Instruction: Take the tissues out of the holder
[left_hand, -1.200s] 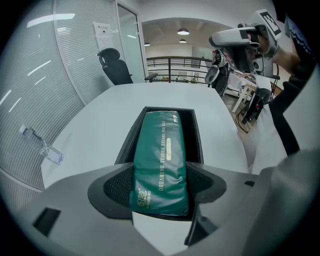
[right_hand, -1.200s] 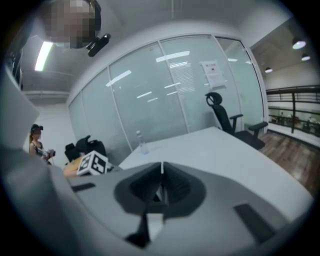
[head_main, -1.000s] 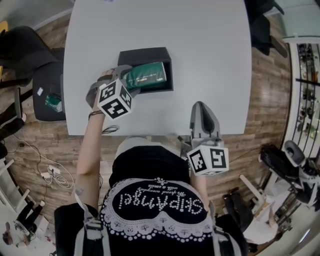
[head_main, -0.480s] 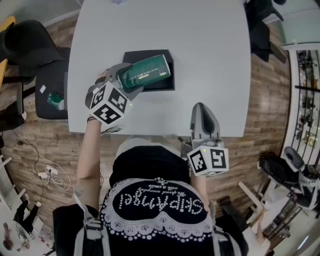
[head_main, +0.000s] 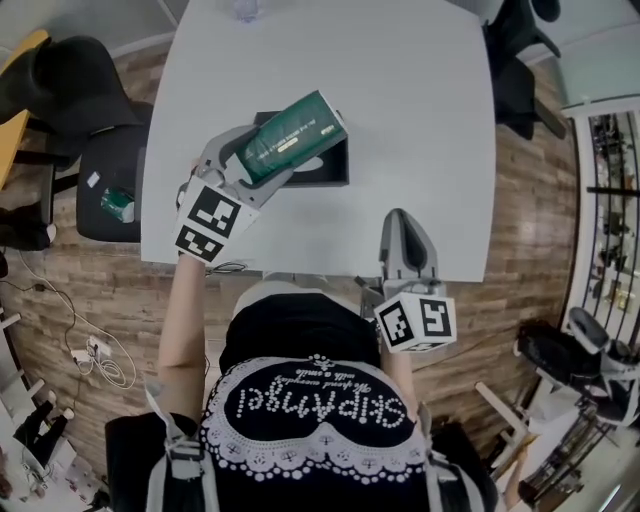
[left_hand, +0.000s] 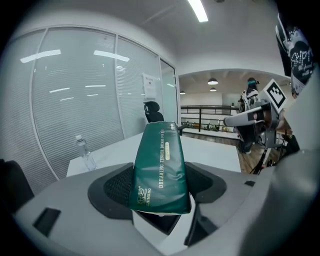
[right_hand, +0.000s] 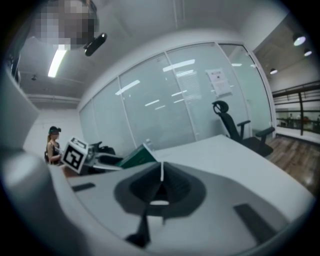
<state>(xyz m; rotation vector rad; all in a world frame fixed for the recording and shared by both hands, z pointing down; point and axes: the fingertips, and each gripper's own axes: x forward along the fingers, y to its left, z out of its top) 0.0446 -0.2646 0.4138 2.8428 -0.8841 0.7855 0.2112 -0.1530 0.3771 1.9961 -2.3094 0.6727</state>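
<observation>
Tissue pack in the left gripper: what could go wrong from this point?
1. The left gripper grips the soft tissue pack by one end only. Most of it juts past the jaws, so it may sag or slip.
2. The pack hangs right above the holder, so a slip could drop it into the holder.

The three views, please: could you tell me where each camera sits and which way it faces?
Head view: on the person's head, looking steeply down at the table; shows torso, left forearm, left gripper and right gripper.
Left gripper view: rides the left gripper, looking along jaws shut on the tissue pack toward a glass wall; the right gripper shows at right.
Right gripper view: rides the right gripper, looking along shut, empty jaws across the table.
Shared: all three show the tissue pack.
</observation>
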